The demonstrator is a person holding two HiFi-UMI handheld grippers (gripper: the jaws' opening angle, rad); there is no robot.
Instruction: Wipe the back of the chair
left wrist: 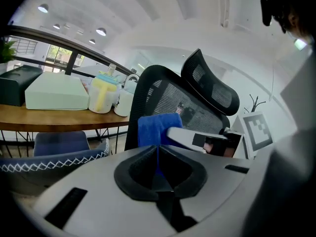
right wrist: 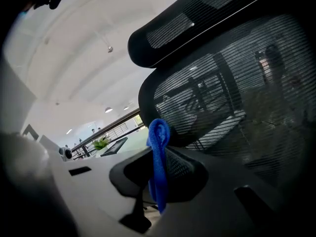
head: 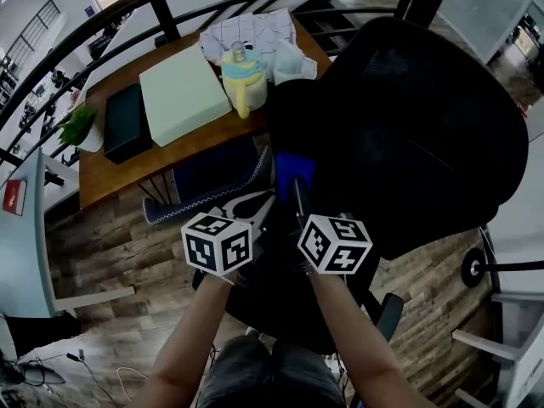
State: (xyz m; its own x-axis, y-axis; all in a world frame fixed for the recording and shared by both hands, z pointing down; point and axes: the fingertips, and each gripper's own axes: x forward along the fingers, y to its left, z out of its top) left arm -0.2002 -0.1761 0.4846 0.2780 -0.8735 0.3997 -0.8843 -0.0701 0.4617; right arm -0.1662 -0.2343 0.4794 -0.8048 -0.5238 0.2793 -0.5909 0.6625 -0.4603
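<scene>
The black mesh chair back (head: 416, 134) fills the right of the head view, with its headrest (left wrist: 212, 85) above it in the left gripper view. My right gripper (head: 297, 195) is shut on a blue cloth (head: 293, 172), which hangs folded between its jaws (right wrist: 158, 152) just in front of the mesh (right wrist: 237, 107). My left gripper (head: 253, 209) sits beside it on the left, a little short of the chair, with its jaws together and nothing held (left wrist: 158, 157). From there the cloth (left wrist: 155, 127) and the right gripper's finger (left wrist: 197, 138) show against the chair back (left wrist: 168, 102).
A wooden table (head: 110, 172) behind the chair carries a pale green box (head: 183, 96), a black box (head: 126, 121), a yellow and blue container (head: 242, 75) and a potted plant (head: 78, 126). A blue seat with white stitching (head: 212, 177) stands under it. A black railing (head: 170, 24) runs behind.
</scene>
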